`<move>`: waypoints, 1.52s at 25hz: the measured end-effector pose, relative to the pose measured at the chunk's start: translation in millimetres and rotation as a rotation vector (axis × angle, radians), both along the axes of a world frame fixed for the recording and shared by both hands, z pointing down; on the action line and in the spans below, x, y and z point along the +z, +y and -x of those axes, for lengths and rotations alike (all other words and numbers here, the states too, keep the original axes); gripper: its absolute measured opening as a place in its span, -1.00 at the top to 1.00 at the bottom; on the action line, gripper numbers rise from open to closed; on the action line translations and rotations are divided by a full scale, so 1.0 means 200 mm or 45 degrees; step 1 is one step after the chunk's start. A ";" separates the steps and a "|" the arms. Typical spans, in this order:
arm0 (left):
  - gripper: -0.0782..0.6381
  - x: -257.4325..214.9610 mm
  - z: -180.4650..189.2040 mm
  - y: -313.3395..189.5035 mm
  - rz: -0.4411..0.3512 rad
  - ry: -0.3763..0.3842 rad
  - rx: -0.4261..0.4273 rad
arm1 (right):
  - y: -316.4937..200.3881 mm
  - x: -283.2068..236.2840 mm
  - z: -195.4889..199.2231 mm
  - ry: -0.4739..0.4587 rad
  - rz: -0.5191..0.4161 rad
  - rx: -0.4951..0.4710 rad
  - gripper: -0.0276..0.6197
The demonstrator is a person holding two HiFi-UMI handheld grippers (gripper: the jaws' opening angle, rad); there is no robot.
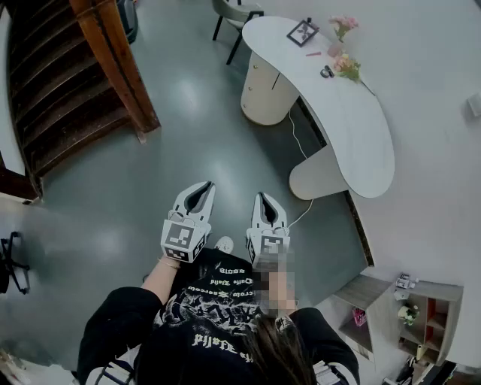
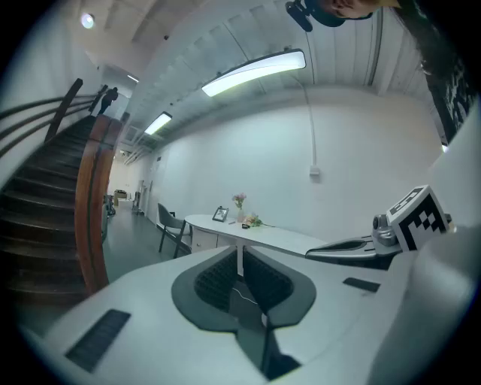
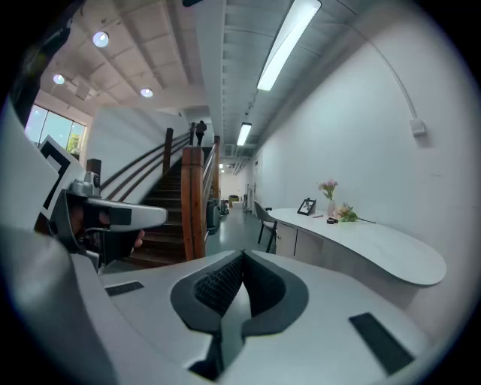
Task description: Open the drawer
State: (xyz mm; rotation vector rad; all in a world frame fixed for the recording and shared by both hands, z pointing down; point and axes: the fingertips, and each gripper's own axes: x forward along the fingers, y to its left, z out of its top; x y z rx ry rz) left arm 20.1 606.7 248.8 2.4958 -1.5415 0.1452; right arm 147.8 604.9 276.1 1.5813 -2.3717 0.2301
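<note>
Across glossy grey floor, curved white desk, rounded drawer cabinet

staircase left | desk right | drawer unit under desk | chair behind

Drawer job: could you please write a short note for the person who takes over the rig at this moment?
Left gripper: shut, empty, held out in front.
Right gripper: shut, empty, beside it.
Cream rounded drawer cabinet stands under the far end of the white curved desk, well ahead; neither gripper touches it.
Done: nothing; its drawers look closed.
Left: approach, open the jaws, grip a drawer, pull.
</note>
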 end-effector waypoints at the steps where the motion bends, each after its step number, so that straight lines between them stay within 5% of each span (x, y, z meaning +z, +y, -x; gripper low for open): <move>1: 0.67 0.01 -0.02 0.00 0.002 -0.001 0.000 | 0.00 0.00 -0.01 0.000 -0.003 -0.002 0.84; 17: 0.67 0.05 -0.11 -0.03 -0.012 0.019 -0.040 | -0.03 0.12 -0.08 -0.054 0.094 -0.132 0.83; 38: 0.67 0.09 -0.07 -0.66 0.034 -0.013 0.112 | -0.59 0.14 -0.02 -0.119 0.151 0.031 0.83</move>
